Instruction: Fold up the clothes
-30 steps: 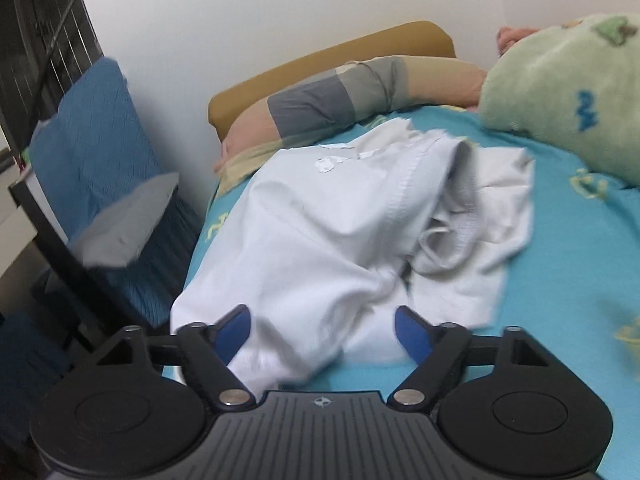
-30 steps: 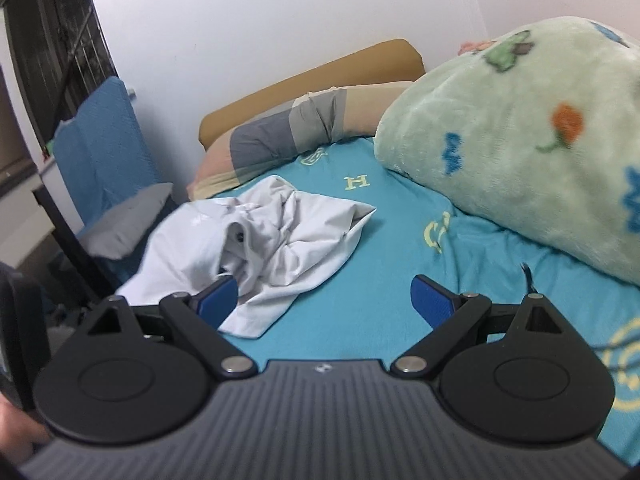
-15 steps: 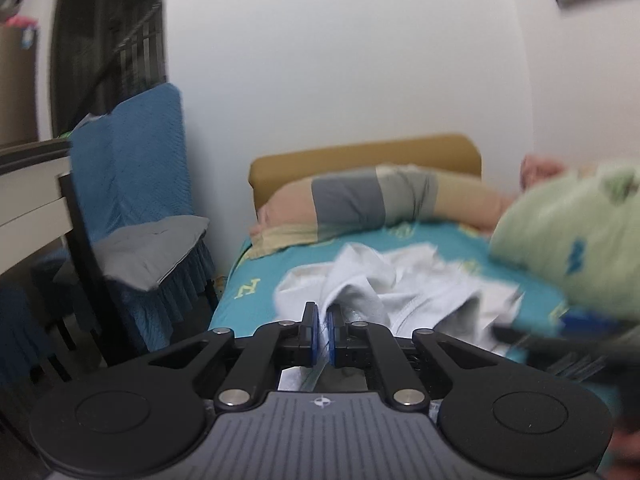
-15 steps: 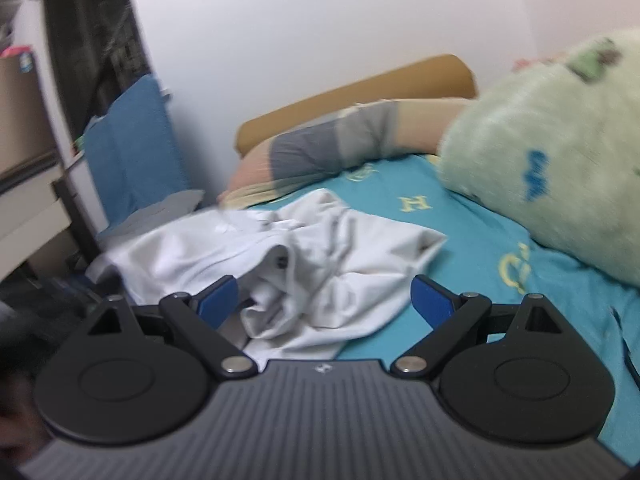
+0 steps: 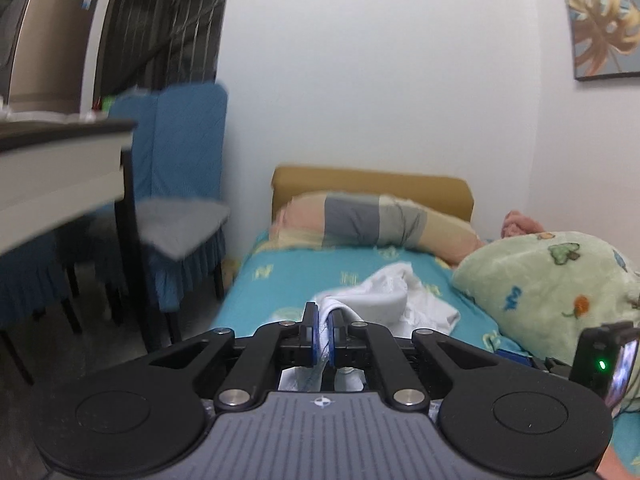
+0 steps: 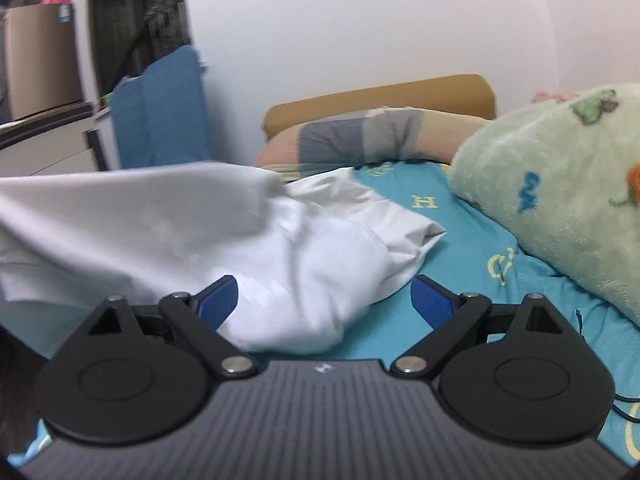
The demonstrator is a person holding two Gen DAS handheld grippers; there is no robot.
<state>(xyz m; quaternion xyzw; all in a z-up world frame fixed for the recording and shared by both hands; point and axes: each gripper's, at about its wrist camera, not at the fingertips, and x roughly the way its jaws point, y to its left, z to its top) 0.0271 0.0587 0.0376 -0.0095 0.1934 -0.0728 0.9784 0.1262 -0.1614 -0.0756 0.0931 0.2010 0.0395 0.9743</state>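
**One edge pinched, the other gripper not yet on the cloth**

My left gripper (image 5: 325, 334) is clamped on a fold of the white garment (image 6: 280, 248); the blue pads (image 5: 314, 334) press a thin edge of cloth between them. From that pinch the fabric runs away from me to a bunched heap on the teal bedsheet (image 5: 256, 292), which lies between the striped pillow (image 5: 372, 220) behind it and the green blanket (image 5: 560, 292) beside it. My right gripper (image 6: 324, 300) stands wide open with nothing between its pads, just in front of the garment's near bulge.

I judge the main risk is the thin hold: only a narrow edge sits in the left pads, so the weight of the heap could pull it free as I lift. A single hold may also let the cloth twist into a rope instead of spreading flat.

The right wrist view shows the raised part of the garment stretching as a broad sheet toward the blue chair (image 6: 160, 112), which the left view cannot show. The left view alone shows the pinch itself, and the right gripper's body at its lower right edge.
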